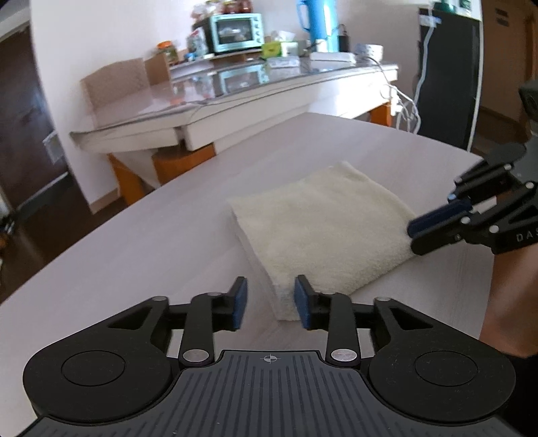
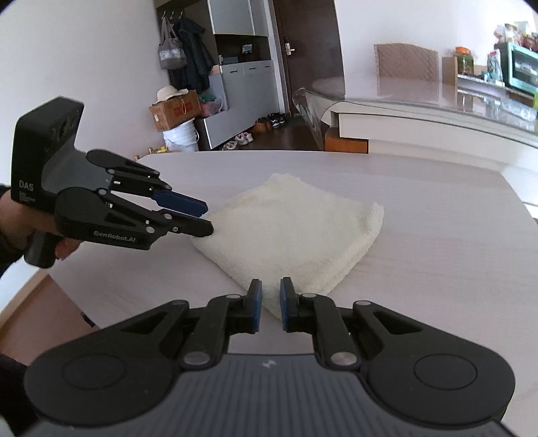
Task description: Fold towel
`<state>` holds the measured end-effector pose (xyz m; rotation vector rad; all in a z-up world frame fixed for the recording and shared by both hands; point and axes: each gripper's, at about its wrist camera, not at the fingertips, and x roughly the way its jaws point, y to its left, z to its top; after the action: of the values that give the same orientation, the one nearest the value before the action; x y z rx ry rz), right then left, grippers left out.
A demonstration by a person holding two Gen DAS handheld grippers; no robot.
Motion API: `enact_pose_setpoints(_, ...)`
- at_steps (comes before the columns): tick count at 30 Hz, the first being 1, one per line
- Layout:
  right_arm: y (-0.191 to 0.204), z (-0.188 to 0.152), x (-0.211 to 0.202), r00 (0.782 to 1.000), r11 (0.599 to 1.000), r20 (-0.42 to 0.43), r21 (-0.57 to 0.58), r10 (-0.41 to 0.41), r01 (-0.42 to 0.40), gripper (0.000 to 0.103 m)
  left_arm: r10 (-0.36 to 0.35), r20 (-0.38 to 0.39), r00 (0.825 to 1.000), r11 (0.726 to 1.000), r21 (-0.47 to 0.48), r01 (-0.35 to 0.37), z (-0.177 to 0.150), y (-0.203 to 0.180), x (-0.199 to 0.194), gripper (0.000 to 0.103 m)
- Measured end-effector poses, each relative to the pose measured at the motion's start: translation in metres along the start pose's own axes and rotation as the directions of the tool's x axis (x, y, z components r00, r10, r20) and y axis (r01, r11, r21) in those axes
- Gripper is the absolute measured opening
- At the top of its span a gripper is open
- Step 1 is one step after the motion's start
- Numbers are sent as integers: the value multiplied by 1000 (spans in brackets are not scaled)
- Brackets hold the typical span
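Folded cream towel [image 1: 322,228] lying flat, well in from the edges of the pale wood-grain surface [image 1: 151,248], a tool at each of two corners.

Left tool [image 1: 270,301] spread apart, its blue-padded fingers straddling the towel's near corner in its own view, stacked layers showing at that corner; seen from the right wrist view [image 2: 206,218] with tips at the towel's left corner, whether touching cannot be told. Right tool [image 2: 269,301] parted by a narrow gap, not pinching cloth, tips level with the towel's nearest corner; seen from the left wrist view [image 1: 412,233] at the towel's right corner. Both tools gripped by the person's hands. Behind, a second glass-topped table [image 1: 208,101] carrying a teal toaster oven [image 1: 235,32].
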<state>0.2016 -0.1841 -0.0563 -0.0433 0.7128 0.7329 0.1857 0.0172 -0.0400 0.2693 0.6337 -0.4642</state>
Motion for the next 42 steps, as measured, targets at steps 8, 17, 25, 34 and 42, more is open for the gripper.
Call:
enact_pose_setpoints(8,-6,6,-12,998,998,50,59,-36,33,14,-15,49,999,999,-35,17,0,-7,-6,36)
enact_pose_setpoints(17,-5,3,2,993,993,-6,12,-115,115,15,-51,22,998,998,-38,52,-11,-25,4,42)
enact_pose_setpoints(25,-5,23,30,997,992,-10,-101,-73,72,15,47,2,999,996,-72,-47,-17,-24,1,46)
enact_pose_setpoints(34,-2,41,58,999,985,-8,-172,-35,34,15,109,-19,994,987,-118,-111,-13,-5,4,46)
enact_pose_setpoints(42,5,38,42,998,986,21,-154,-59,61,21,126,-8,992,979,-163,-126,-15,-8,0,52)
